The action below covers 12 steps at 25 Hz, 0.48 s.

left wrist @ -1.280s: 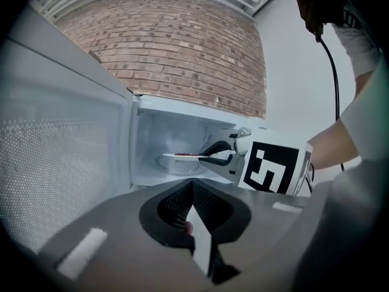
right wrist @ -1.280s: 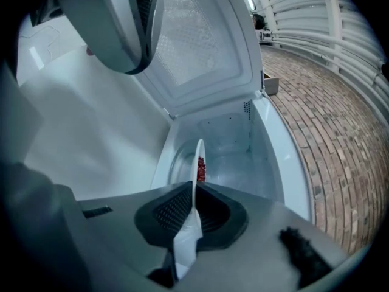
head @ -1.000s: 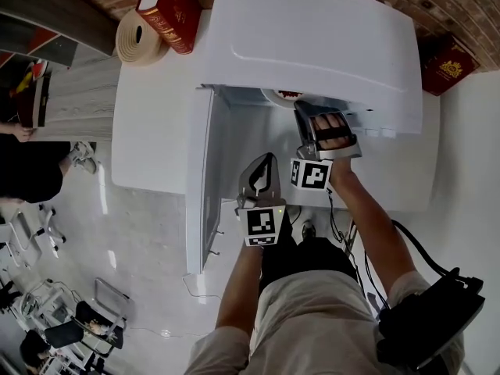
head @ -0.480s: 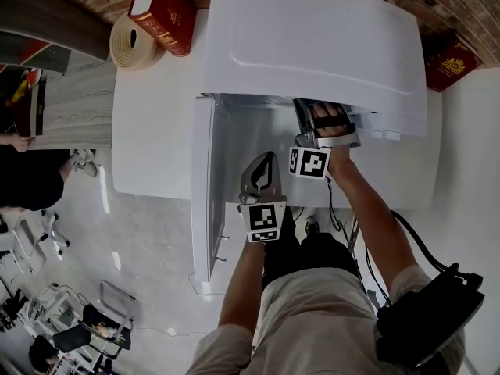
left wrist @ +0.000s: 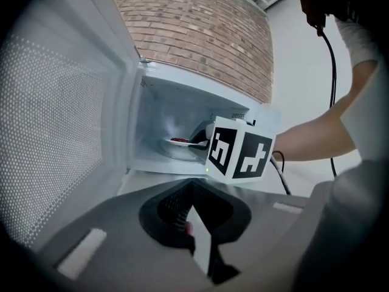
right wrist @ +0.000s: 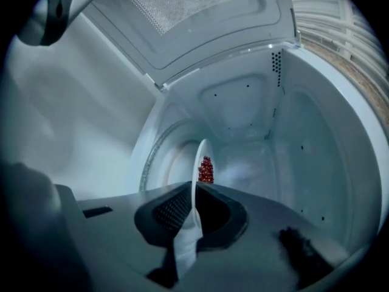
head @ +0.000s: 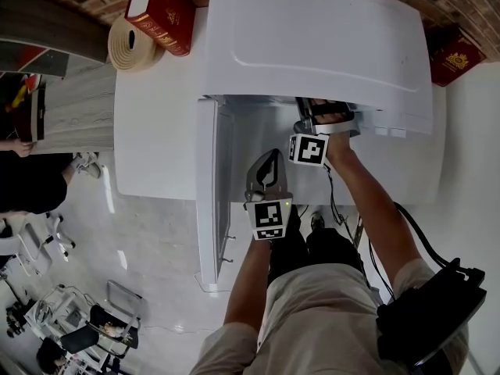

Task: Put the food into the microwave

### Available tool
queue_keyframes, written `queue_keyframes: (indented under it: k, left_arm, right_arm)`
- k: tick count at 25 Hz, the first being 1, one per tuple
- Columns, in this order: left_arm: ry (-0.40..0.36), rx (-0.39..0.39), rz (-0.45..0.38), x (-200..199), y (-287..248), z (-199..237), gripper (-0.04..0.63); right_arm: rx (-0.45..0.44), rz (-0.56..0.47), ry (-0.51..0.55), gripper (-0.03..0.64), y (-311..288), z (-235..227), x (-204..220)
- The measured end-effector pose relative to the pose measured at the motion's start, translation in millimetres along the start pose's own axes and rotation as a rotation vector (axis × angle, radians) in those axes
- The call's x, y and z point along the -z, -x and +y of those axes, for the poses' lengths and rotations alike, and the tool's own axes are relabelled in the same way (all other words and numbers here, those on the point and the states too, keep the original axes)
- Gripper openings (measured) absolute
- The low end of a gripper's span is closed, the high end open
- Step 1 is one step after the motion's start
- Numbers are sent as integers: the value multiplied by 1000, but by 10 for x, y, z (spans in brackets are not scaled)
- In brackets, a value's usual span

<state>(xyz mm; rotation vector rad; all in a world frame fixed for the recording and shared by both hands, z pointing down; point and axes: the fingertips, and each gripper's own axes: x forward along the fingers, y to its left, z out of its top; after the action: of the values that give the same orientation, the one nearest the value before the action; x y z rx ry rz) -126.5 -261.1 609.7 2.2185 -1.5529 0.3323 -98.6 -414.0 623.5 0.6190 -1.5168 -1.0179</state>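
Observation:
A white microwave (head: 312,45) stands on a white table (head: 152,131) with its door (head: 207,194) swung open to the left. My right gripper (head: 316,112) reaches into the cavity and is shut on the rim of a white plate (right wrist: 196,163) that carries red food (right wrist: 206,170). In the left gripper view the plate (left wrist: 176,146) hovers low inside the cavity, just behind the right gripper's marker cube (left wrist: 240,149). My left gripper (head: 268,158) hangs in front of the opening, its jaws together with nothing between them. The microwave's top hides the plate in the head view.
A red book (head: 160,10) and a roll of tape (head: 134,44) lie on the table left of the microwave. Another red book (head: 453,57) lies at the right. A person (head: 23,178) sits on the floor at far left. A brick wall is behind.
My right gripper has pushed deeper into the cavity with the plate, whose rim no longer shows under the microwave's top. The left gripper has stayed put.

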Motion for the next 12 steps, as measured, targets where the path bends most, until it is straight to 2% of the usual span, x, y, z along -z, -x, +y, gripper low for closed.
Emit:
queue_keyframes:
  k: [5, 9, 12]
  left_arm:
    - [7, 8, 14, 41, 7, -12, 6]
    - [23, 22, 35, 114, -5, -37, 7]
    - [38, 20, 41, 127, -7, -46, 8]
  right_arm:
    - [-128, 64, -30, 37, -90, 165, 58]
    - [-247, 98, -124, 40, -83, 165, 81]
    - [-372, 91, -231, 62, -56, 149, 79]
